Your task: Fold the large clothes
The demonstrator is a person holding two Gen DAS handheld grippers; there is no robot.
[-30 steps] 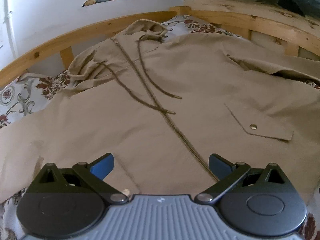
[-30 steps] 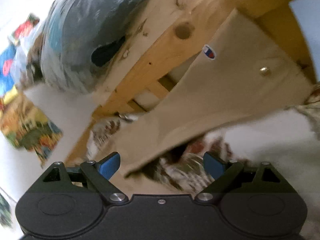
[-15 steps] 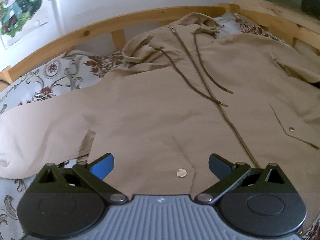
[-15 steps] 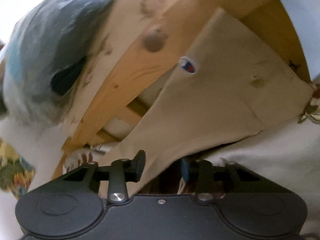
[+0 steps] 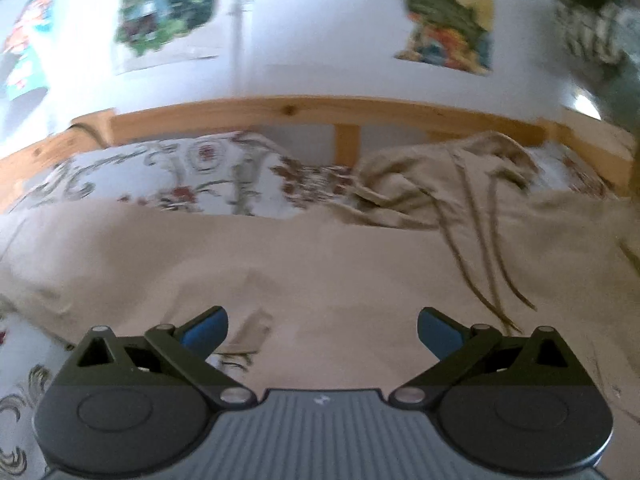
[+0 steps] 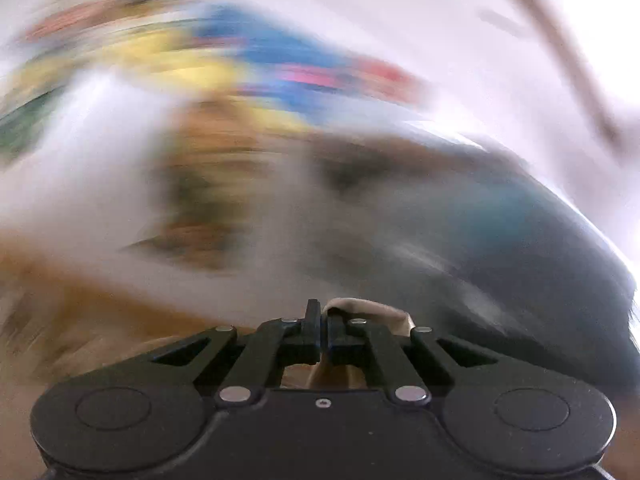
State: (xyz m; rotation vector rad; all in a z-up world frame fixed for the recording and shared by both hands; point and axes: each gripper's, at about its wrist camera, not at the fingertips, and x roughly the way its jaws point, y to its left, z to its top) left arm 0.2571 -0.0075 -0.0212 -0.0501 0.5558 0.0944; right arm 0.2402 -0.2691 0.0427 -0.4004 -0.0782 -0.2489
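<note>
A large beige hooded jacket (image 5: 320, 256) lies spread on the bed, its hood (image 5: 432, 176) and dark drawstrings (image 5: 484, 264) at the right. My left gripper (image 5: 322, 330) is open and empty, low over the jacket's left sleeve side. My right gripper (image 6: 323, 326) is shut on a fold of the beige jacket cloth (image 6: 372, 310), which bunches beside and behind the closed fingers. The right wrist view is heavily motion-blurred.
A floral bedsheet (image 5: 160, 176) shows beyond the jacket and at the lower left. A wooden bed rail (image 5: 288, 114) runs along the far side under a white wall with posters (image 5: 168, 12). A dark bundle (image 6: 500, 240) shows blurred in the right wrist view.
My right gripper has closed on the jacket's sleeve and swung fast away with it. My left gripper has moved left over the jacket, still open.
</note>
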